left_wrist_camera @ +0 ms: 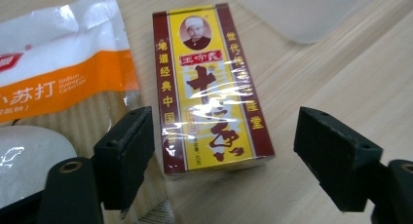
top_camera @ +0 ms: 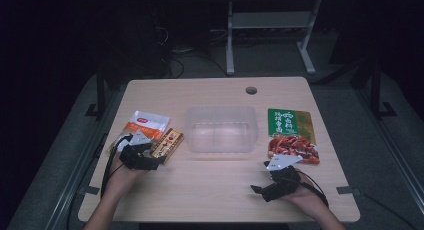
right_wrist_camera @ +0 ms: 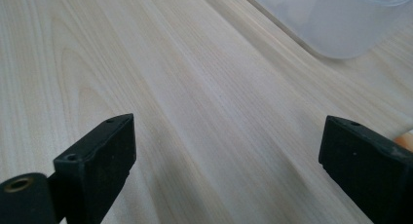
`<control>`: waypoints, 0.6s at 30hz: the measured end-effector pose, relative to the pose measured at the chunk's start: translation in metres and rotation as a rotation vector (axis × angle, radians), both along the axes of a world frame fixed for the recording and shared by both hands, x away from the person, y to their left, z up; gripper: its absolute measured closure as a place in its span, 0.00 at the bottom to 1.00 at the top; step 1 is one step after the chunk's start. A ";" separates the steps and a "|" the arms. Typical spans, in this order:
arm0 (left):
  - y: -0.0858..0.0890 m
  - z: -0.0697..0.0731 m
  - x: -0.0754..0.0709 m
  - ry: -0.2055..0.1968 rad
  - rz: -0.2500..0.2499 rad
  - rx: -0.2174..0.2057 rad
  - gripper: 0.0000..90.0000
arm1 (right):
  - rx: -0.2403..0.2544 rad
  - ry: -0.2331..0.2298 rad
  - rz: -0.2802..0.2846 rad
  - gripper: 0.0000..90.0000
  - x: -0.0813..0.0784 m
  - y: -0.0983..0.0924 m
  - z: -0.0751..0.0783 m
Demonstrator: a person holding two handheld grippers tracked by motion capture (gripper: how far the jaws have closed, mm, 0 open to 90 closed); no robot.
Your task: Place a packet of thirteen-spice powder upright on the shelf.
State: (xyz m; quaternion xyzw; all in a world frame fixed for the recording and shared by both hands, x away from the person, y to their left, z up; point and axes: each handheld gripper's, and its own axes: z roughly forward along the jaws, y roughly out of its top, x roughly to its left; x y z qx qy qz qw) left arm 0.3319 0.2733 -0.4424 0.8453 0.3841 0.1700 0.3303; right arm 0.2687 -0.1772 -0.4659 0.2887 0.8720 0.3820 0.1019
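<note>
Straddling the yellow spice box (left_wrist_camera: 210, 87) lying flat on the surface just ahead, the left hand-held gripper (left_wrist_camera: 224, 156) (jaws spread wide, nothing pinched) should centre over its long sides, then squeeze evenly.

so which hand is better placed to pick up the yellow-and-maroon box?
Left. The left tongs are open with the yellow-and-maroon cardboard box lying between the jaws, untouched. The right tongs are open over bare wooden table, across the clear plastic tub from the box.
</note>
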 end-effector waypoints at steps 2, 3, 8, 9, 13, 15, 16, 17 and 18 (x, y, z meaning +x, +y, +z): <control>-0.001 -0.006 0.005 0.006 0.007 0.011 0.21 | 0.000 0.000 -0.001 0.07 0.000 0.000 0.000; -0.001 -0.007 0.007 0.011 0.007 0.018 0.21 | 0.000 0.001 -0.001 0.07 0.000 0.000 0.000; -0.004 -0.013 0.011 0.039 0.012 0.029 0.22 | 0.000 -0.001 -0.001 0.07 0.000 0.000 0.000; -0.004 -0.013 0.011 0.038 0.014 0.032 0.22 | 0.000 -0.001 -0.001 0.07 0.000 0.000 0.000; -0.006 -0.015 0.012 0.046 0.019 0.043 0.27 | -0.001 0.001 -0.003 0.07 0.000 0.000 0.000; -0.007 -0.016 0.013 0.050 0.019 0.047 0.28 | 0.000 -0.001 -0.002 0.07 0.000 0.000 0.000; -0.007 -0.017 0.013 0.054 0.022 0.050 0.28 | 0.000 -0.001 -0.002 0.07 0.000 0.000 0.000; -0.008 -0.017 0.013 0.062 0.021 0.055 0.28 | 0.001 -0.001 -0.001 0.07 0.000 0.000 0.000; -0.009 -0.018 0.013 0.062 0.023 0.059 0.30 | 0.000 -0.002 0.000 0.07 0.000 0.000 0.000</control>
